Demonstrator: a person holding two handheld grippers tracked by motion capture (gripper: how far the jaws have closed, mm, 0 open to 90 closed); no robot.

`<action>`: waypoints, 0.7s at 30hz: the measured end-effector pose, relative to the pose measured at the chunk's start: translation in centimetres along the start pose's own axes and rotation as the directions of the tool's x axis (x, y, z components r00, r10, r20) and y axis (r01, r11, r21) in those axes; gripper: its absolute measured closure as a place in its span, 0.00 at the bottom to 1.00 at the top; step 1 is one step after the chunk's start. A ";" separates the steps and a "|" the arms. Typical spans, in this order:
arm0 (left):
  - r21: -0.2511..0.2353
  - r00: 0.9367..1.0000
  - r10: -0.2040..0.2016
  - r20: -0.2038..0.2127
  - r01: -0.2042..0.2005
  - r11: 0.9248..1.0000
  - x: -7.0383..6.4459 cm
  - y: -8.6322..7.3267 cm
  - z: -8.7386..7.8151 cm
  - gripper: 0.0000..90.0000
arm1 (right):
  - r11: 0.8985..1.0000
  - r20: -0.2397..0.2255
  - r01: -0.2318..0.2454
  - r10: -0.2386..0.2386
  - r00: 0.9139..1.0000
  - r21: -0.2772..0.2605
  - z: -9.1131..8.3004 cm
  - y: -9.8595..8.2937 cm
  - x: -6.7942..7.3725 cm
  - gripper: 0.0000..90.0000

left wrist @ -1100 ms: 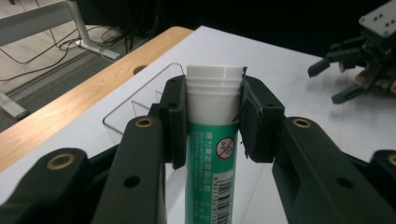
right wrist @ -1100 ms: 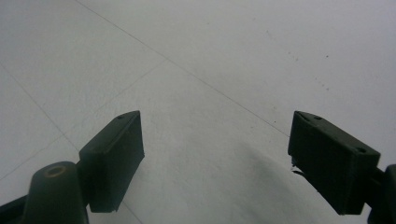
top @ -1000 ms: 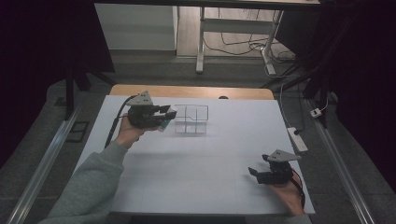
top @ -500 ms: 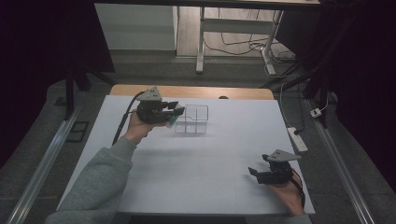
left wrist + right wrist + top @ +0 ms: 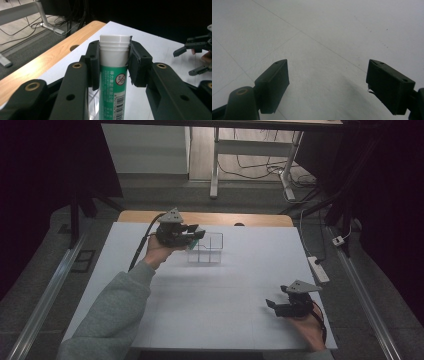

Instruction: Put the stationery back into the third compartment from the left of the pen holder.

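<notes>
Left gripper (image 5: 196, 234) clamps a green tube (image 5: 113, 75) over the clear box (image 5: 206, 249) near the table's far edge; right gripper (image 5: 327, 85) (jaws wide, holding nothing) hovers above bare tabletop (image 5: 220, 300) near the front-right corner

The left arm, in a grey sleeve (image 5: 112, 310), stretches forward across the table, its left gripper (image 5: 196, 234) raised with jaws clamped shut. The right gripper (image 5: 272, 304) sits low near the person, jaws spread wide, pointing leftward.

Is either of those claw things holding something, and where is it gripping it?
The left gripper holds a green tube, clamped just under its white cap. The right gripper is open, holding nothing.
</notes>
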State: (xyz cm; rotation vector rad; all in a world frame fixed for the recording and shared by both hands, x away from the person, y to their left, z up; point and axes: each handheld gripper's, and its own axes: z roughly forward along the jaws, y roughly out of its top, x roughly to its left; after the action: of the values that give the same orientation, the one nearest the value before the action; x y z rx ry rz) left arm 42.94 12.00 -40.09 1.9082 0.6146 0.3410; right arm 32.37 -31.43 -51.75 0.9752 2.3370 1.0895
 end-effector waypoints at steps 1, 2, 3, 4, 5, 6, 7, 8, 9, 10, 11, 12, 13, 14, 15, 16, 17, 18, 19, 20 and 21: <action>0.000 1.000 0.001 -0.001 -0.001 1.000 0.0 0.2 0.2 0.71 | 1.000 0.001 -0.001 0.001 1.000 -0.001 0.0 0.0 0.0 0.20; 0.003 1.000 0.004 -0.004 -0.004 1.000 0.1 0.3 0.3 0.71 | 1.000 0.001 -0.001 0.001 1.000 -0.003 -0.1 0.0 0.0 0.20; 0.004 1.000 0.003 -0.005 -0.003 1.000 0.1 0.5 0.5 0.71 | 1.000 0.001 -0.001 0.001 1.000 -0.004 -0.1 0.0 0.0 0.20; 0.004 1.000 0.003 -0.004 -0.003 1.000 0.1 0.6 0.7 0.71 | 1.000 0.002 0.000 0.000 1.000 -0.005 -0.1 0.0 0.0 0.20; 0.005 1.000 0.002 -0.006 -0.002 1.000 0.1 0.7 0.9 0.71 | 1.000 0.002 -0.001 0.001 1.000 -0.004 -0.1 0.0 0.0 0.20; 0.005 1.000 0.002 -0.009 -0.002 1.000 0.2 0.8 1.0 0.71 | 1.000 0.001 -0.001 0.001 1.000 -0.005 -0.1 0.0 0.0 0.20; 0.005 1.000 0.002 -0.010 -0.001 1.000 0.2 0.9 1.2 0.71 | 1.000 0.001 -0.001 0.001 1.000 -0.005 -0.1 0.0 0.0 0.20; 0.007 1.000 0.001 -0.010 -0.001 1.000 0.2 1.0 1.4 0.71 | 1.000 0.001 0.000 0.000 1.000 -0.006 -0.1 0.0 0.0 0.20; 0.009 1.000 0.001 -0.009 -0.001 1.000 0.2 1.0 1.6 0.71 | 1.000 0.001 -0.001 0.001 1.000 -0.006 -0.1 0.0 0.0 0.20; 0.012 1.000 0.001 -0.009 -0.001 1.000 0.2 1.1 1.9 0.71 | 1.000 0.000 -0.001 0.001 1.000 -0.005 -0.1 0.0 0.0 0.20; 0.015 1.000 0.000 -0.012 0.000 1.000 0.3 1.1 2.1 0.71 | 1.000 0.001 0.000 0.000 1.000 -0.005 -0.1 0.0 0.0 0.20; 0.019 1.000 -0.001 -0.011 0.002 1.000 0.3 1.1 2.4 0.71 | 1.000 0.001 -0.001 0.001 1.000 -0.006 -0.1 0.0 0.0 0.20; 0.022 1.000 -0.004 -0.014 0.004 1.000 0.4 1.1 2.6 0.71 | 1.000 0.000 -0.001 0.001 1.000 -0.004 -0.1 0.0 0.0 0.20; 0.021 1.000 -0.008 -0.015 0.009 1.000 0.4 1.1 2.8 0.71 | 1.000 -0.001 -0.002 0.002 1.000 -0.005 -0.1 0.0 0.0 0.20; 0.023 1.000 -0.011 -0.014 0.011 1.000 0.4 1.1 3.0 0.71 | 1.000 -0.001 -0.002 0.002 1.000 -0.007 -0.1 0.0 0.0 0.20; 0.026 1.000 -0.011 -0.016 0.011 1.000 0.4 1.1 3.2 0.71 | 1.000 0.000 -0.001 0.001 1.000 -0.005 -0.1 0.0 0.0 0.20; 0.030 1.000 -0.013 -0.017 0.013 0.999 0.4 1.0 3.4 0.71 | 1.000 -0.002 -0.001 0.001 1.000 -0.007 -0.1 0.0 0.0 0.20; 0.031 1.000 -0.014 -0.018 0.015 0.999 0.4 1.0 3.6 0.71 | 1.000 -0.002 -0.002 0.002 1.000 -0.008 -0.2 0.0 0.0 0.20; 0.032 1.000 -0.017 -0.016 0.018 0.999 0.4 1.0 3.8 0.71 | 1.000 -0.003 -0.003 0.003 1.000 -0.009 -0.2 0.0 -0.1 0.20; 0.032 1.000 -0.019 -0.017 0.020 0.999 0.4 1.0 3.9 0.71 | 1.000 -0.004 -0.002 0.002 1.000 -0.008 -0.1 0.0 0.0 0.20; 0.029 1.000 -0.024 -0.016 0.024 0.999 0.4 1.0 4.1 0.71 | 1.000 -0.004 -0.001 0.001 1.000 -0.008 -0.1 0.0 0.0 0.20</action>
State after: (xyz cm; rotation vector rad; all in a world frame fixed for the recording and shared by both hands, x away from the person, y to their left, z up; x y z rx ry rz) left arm 45.56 8.79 -40.84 1.9262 0.6559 0.3336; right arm 32.32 -31.51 -51.64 0.9721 2.3338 1.1022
